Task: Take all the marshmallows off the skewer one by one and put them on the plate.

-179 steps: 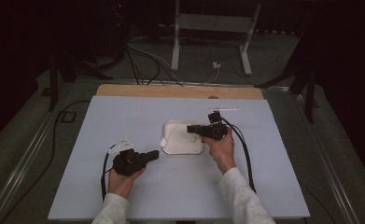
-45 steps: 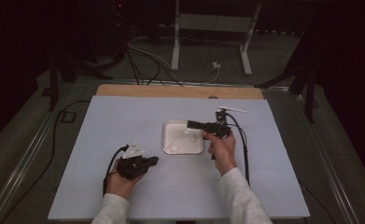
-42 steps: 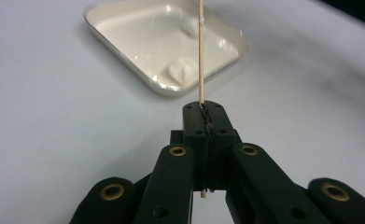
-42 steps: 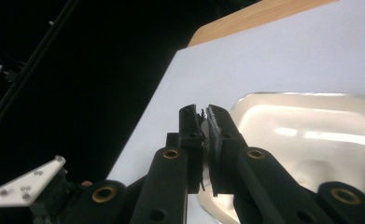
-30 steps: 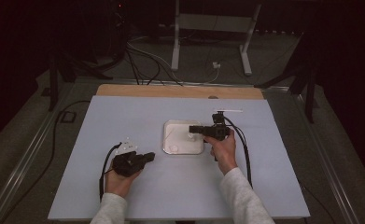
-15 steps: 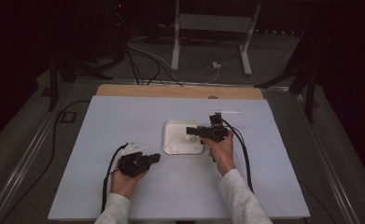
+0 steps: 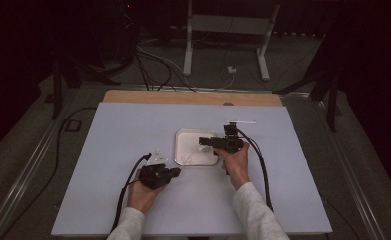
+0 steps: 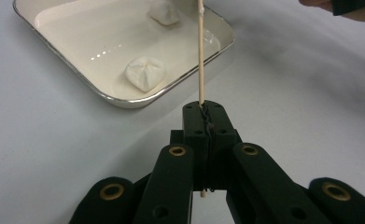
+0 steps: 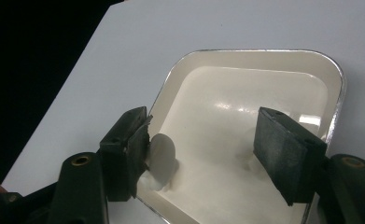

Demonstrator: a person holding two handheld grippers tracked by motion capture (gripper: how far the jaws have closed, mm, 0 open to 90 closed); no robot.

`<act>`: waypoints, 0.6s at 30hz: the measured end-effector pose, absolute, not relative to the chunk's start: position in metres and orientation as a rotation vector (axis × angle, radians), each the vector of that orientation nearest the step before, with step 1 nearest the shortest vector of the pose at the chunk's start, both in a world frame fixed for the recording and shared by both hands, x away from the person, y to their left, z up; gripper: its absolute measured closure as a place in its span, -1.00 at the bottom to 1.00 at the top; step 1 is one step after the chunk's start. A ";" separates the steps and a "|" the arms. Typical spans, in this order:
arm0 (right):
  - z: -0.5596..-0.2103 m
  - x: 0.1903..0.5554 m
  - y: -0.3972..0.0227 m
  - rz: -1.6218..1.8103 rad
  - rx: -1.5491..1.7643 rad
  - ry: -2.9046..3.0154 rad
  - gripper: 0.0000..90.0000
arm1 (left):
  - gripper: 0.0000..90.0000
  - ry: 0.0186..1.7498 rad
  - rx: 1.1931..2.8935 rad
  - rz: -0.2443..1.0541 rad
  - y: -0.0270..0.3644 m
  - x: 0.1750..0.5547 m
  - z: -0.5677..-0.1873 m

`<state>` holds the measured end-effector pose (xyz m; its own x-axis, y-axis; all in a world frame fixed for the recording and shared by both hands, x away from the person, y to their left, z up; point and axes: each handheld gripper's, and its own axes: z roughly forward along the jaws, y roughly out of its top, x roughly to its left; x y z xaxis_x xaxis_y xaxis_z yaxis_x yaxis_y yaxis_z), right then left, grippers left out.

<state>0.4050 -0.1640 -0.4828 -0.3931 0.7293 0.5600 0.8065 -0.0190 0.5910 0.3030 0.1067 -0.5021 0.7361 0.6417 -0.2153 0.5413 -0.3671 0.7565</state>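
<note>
Left gripper (image 8: 203, 114): nearest, jaws clamped on a thin wooden skewer (image 8: 200, 51) pointing toward the tray.
Right gripper (image 9: 203, 154): jaws apart over the tray, just opened; one marshmallow (image 9: 161, 154) touches its left pad.
Tray (image 7: 183, 150): mid-table, holding white marshmallows (image 8: 145, 73).
Progress: nothing skewered yet, apparently.
Room: bare table (image 7: 133, 125) all round; far edge well beyond.

Left claw (image 7: 174, 172) sat low at near left, held in the left hand (image 7: 144, 194), pointing right and slightly far; jaws fully closed, pinching a thin stick (image 8: 200, 51). Right claw (image 7: 203, 141) was farther off and right of centre, held in the right hand (image 7: 236, 161), pointing left; jaws had just been opening, stood apart, nothing clamped. Both forearms entered from the near edge.
</note>
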 end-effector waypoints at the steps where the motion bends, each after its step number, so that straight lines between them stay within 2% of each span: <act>1: -0.483 0.405 -0.164 -1.392 -1.687 -2.133 -0.23 | 1.00 0.891 2.056 0.143 0.106 0.302 -0.502; 7: -0.482 0.406 -0.166 -1.413 -1.726 -2.084 -0.26 | 1.00 0.863 2.084 0.140 0.102 0.301 -0.501; 18: -0.480 0.403 -0.168 -1.400 -1.704 -2.087 -0.27 | 1.00 0.961 2.071 0.133 0.103 0.311 -0.507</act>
<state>0.4034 -0.1676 -0.4796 -0.3664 0.7207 0.5885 0.8178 -0.0522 0.5731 0.3105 0.1032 -0.5067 0.7018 0.6743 -0.2299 0.5866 -0.3639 0.7235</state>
